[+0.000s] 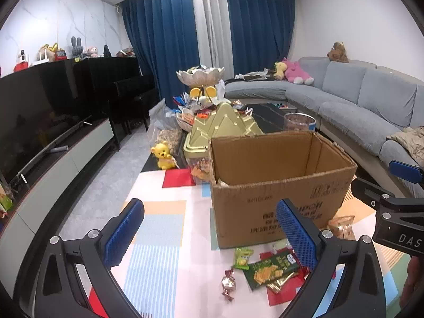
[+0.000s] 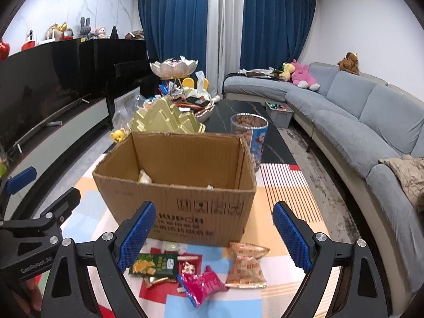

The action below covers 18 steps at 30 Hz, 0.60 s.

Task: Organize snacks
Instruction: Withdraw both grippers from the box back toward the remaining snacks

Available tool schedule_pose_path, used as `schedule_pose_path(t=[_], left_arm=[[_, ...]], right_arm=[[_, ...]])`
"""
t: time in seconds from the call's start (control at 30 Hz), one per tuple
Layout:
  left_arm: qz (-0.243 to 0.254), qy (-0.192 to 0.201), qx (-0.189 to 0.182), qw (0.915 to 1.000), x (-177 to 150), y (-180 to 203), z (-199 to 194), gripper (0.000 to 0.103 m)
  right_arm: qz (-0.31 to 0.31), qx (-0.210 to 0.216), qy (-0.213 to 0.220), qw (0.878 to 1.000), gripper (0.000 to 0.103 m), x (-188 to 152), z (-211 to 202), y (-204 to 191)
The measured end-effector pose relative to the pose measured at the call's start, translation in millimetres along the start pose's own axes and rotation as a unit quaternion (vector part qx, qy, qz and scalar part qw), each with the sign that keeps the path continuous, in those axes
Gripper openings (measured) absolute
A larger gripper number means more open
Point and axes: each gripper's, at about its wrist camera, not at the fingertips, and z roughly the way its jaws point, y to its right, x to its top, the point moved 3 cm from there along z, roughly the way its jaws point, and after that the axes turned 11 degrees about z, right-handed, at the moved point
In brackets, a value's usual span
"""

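Our left gripper (image 1: 210, 234): its jaws stand wide apart with nothing between them.
Our right gripper (image 2: 214, 234): its jaws are spread wide too, and we hold nothing yet.
Where the snacks are: they lie in a small heap on the colourful mat (image 1: 156, 265), right in front of the near wall of the cardboard box (image 2: 185, 206).
How the snacks look: we see a dark green cracker pack (image 2: 153, 265), a pink pack (image 2: 202, 286), a gold and orange bag (image 2: 246, 267), a small light green pack (image 1: 242, 258) and a shiny wrapped candy (image 1: 228, 284).
How the box looks: it is open at the top, and a few pale things already lie inside near the bottom.
Worry one: the packs touch and partly cover each other, so we think one squeeze could catch two at once, or push one away.
Worry two: the wrappers look thin and slippery, so we think a pack could slide out of the pads on the way up.
Worry three: the pink pack lies flat on the mat, so we think our fingers could scrape the mat and miss it.
Worry four: our two grippers are close side by side, so we think they could bump if both go for the heap.
Worry five: the box looks light, so we think a knock on its near wall could shove it back toward the tall clear jar (image 2: 250, 137).
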Motion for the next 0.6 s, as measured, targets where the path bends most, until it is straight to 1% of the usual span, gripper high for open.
schedule_pose_path(t=[0.6], left_arm=[[0.013,-0.044,-0.015,0.9988,-44.1,13.2,17.3,0.102]], right_arm=[[-0.008,-0.002,-0.052,0.999,0.091,-45.2,20.1,3.5]])
